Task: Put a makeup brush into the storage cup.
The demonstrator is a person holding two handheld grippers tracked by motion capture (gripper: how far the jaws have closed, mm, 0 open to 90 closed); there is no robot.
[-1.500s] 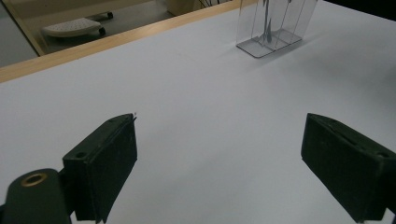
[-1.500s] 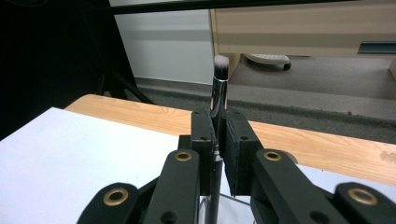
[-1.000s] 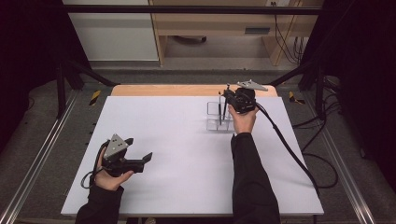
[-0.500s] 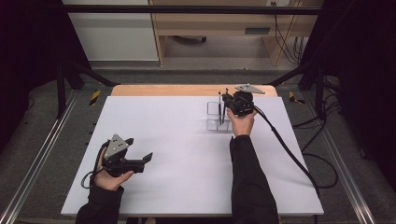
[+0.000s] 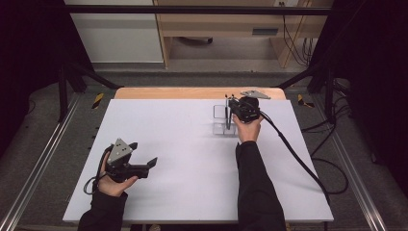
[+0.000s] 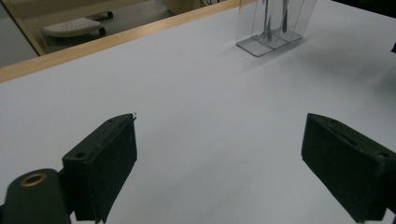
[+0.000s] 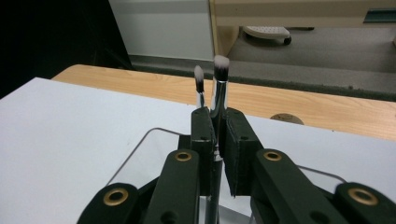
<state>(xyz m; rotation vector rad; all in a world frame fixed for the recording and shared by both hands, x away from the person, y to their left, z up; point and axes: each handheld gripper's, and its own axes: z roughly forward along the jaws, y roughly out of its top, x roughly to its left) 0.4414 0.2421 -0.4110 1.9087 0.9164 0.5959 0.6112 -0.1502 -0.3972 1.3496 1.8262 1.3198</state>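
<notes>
Right gripper (image 7: 215, 140) clamps makeup brush (image 7: 219, 88) mid-handle over clear holder (image 5: 222, 120), table's far edge; light, slippery. Left gripper (image 6: 219, 154) open.

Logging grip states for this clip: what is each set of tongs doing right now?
Left tongs: open, nothing between the jaws, above the white table.
Right tongs: shut on a makeup brush, over the clear holder.

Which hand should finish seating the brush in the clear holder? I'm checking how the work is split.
Right, probably. The right gripper is shut on a makeup brush directly over the clear holder. The left gripper hangs open, far off.
</notes>
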